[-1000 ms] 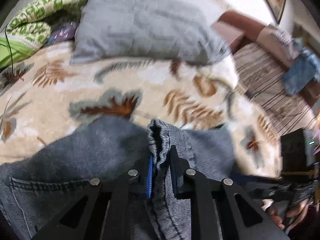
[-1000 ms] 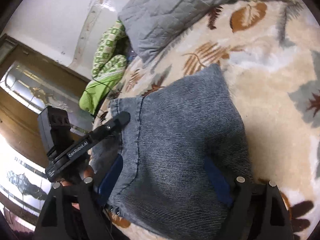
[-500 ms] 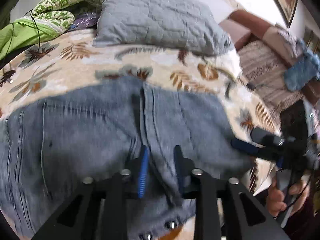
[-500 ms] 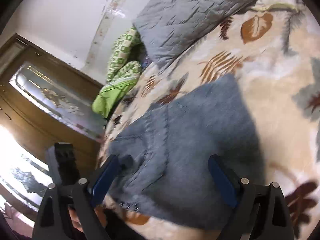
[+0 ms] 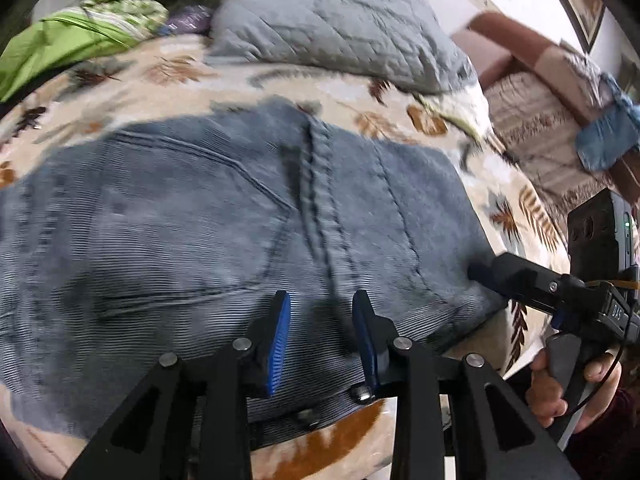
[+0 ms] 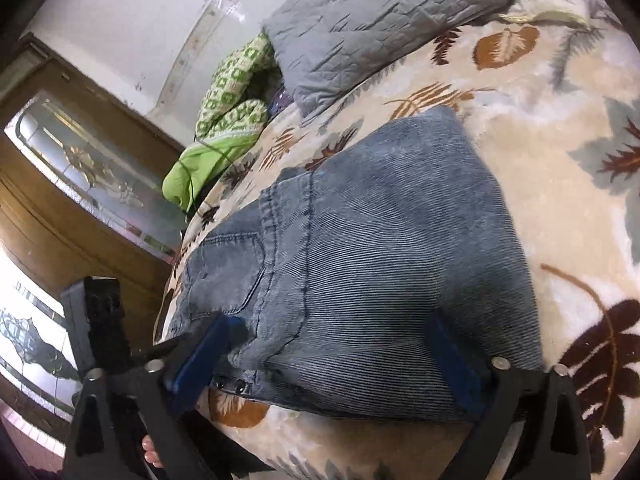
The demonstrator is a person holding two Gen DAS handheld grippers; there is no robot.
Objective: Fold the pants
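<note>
The blue-grey jeans [image 5: 224, 216] lie folded on the leaf-patterned blanket [image 5: 168, 76], back pocket up, waist buttons at the near edge. My left gripper [image 5: 322, 320] hovers over the centre seam near the waist. Its jaws are opening, and no cloth is pinched between the blue pads. In the right wrist view the jeans [image 6: 380, 260] fill the middle. My right gripper [image 6: 328, 344] is spread wide over their near end and still opening, its pads not pressing on the denim. One of its fingers [image 5: 504, 276] shows at the jeans' right edge, with a hand [image 5: 560, 380] on the handle.
A grey quilted pillow [image 5: 328, 20] and a green patterned cover [image 5: 100, 20] lie at the bed's far side. A striped couch with a blue cloth [image 5: 608, 140] stands to the right. A wooden cabinet with glass [image 6: 80, 168] stands to the left. The bed's near edge is just under the grippers.
The left gripper has let go of the denim fold it pinched, and the jeans now lie flat. Both grippers drew back toward the near edge. The right jaws spread wider.
</note>
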